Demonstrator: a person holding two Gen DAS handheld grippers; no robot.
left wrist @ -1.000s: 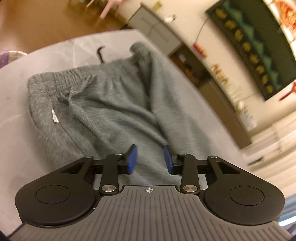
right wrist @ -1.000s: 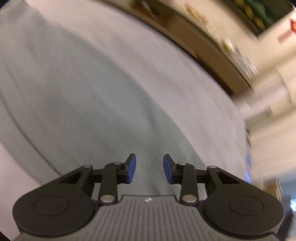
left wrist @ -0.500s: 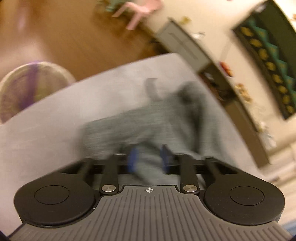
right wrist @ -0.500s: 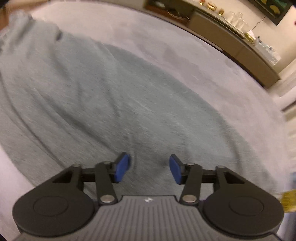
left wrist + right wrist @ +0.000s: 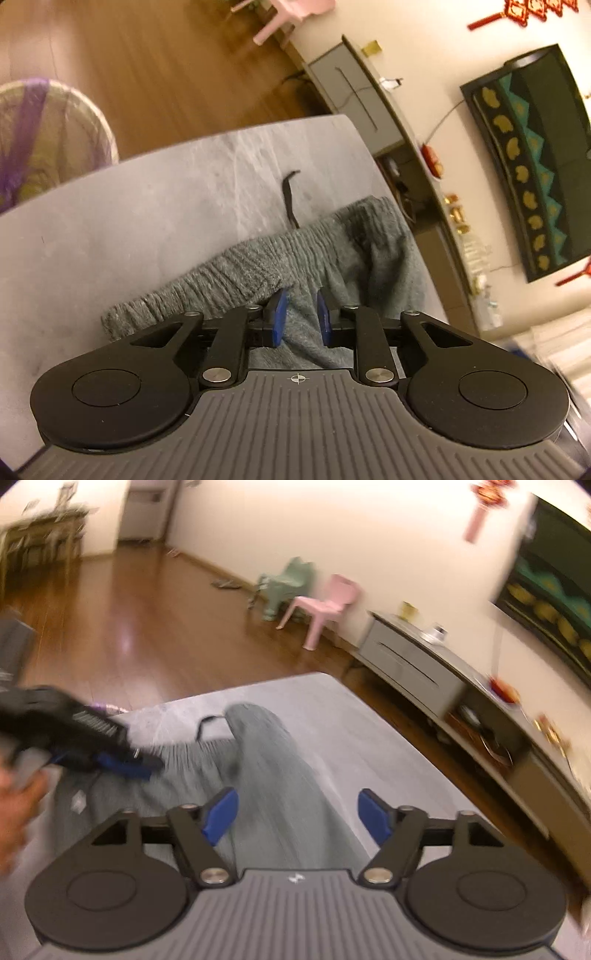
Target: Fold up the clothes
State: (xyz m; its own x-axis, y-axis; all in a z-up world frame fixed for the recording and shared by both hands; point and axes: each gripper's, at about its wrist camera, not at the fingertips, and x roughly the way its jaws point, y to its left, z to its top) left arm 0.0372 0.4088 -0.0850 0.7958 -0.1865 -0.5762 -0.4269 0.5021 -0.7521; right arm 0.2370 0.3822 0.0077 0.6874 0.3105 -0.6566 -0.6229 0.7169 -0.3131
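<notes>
Grey sweatpants [image 5: 343, 254] lie on a grey table [image 5: 147, 206]. The stretchy waistband [image 5: 236, 277] is at the far end, and a dark drawstring [image 5: 290, 195] pokes out past it onto the bare table top.

The left gripper [image 5: 299, 317] sits low over the pants, right at the waistband. Its jaws are closing. The blue pads [image 5: 277, 317] are close together with grey cloth between them, but they do not look like they are pinching it yet.

The right gripper [image 5: 297, 816] hangs above one pant leg [image 5: 273, 768]. Its jaws are opening and stand wide apart. Nothing is held in them. This view is blurry. In it the left gripper shows at the left side, down on the waistband, with a hand [image 5: 16, 805] behind it.

Past the table is a brown wood floor [image 5: 140, 627], a small pink chair [image 5: 325, 605], a small green chair [image 5: 288, 583] and a long grey cabinet [image 5: 406, 664] by the wall. A bin with a purple bag [image 5: 40, 136] stands beside the table.
</notes>
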